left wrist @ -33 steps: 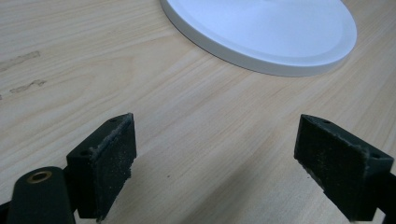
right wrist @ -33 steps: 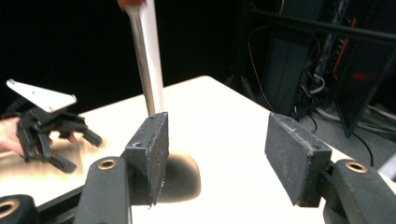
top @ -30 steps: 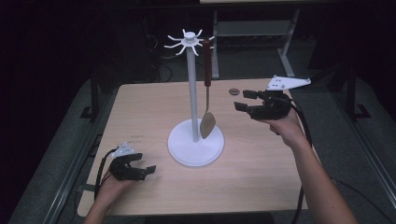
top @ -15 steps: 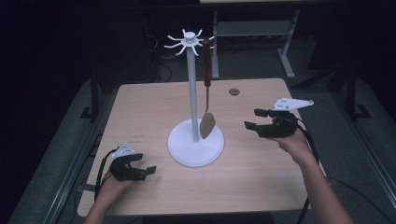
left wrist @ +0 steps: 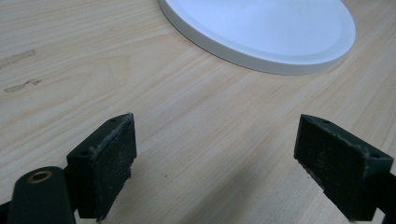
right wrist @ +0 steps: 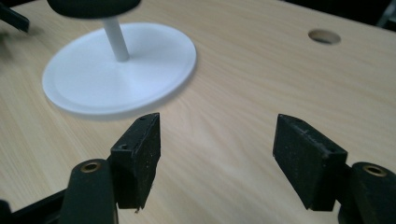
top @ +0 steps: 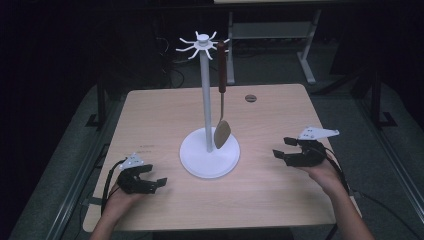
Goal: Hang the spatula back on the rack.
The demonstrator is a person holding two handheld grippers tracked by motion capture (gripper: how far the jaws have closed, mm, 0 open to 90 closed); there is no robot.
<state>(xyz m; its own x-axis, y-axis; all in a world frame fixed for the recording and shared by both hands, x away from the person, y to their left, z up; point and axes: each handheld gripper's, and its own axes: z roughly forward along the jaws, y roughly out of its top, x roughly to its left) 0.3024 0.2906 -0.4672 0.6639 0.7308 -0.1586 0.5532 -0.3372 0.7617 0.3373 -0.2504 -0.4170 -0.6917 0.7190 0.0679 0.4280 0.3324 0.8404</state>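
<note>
A white utensil stand (top: 206,95) with a round base (top: 196,161) rises from the middle of the wooden table (top: 280,200). A wooden spatula (top: 222,131) with a dark handle hangs from one of its top hooks, blade just above the base. My left gripper (top: 156,176) rests low at the front left, open, nothing between its jaws; its own view has the left gripper (left wrist: 215,163) over bare wood with the base (left wrist: 261,28) ahead. My right gripper (top: 281,147) hovers right of the base; its jaws have just been opening and hold nothing. The right gripper (right wrist: 217,154) faces the base (right wrist: 93,79).
A small round hole (top: 250,98) sits in the tabletop behind the stand, also seen as the hole (right wrist: 325,36) from the right gripper. Dark floor, cables and metal table legs surround the table. The table edges lie close beside both hands.
The right hand has come down and toward the near right side of the table, away from the stand. The left hand has stayed put.
</note>
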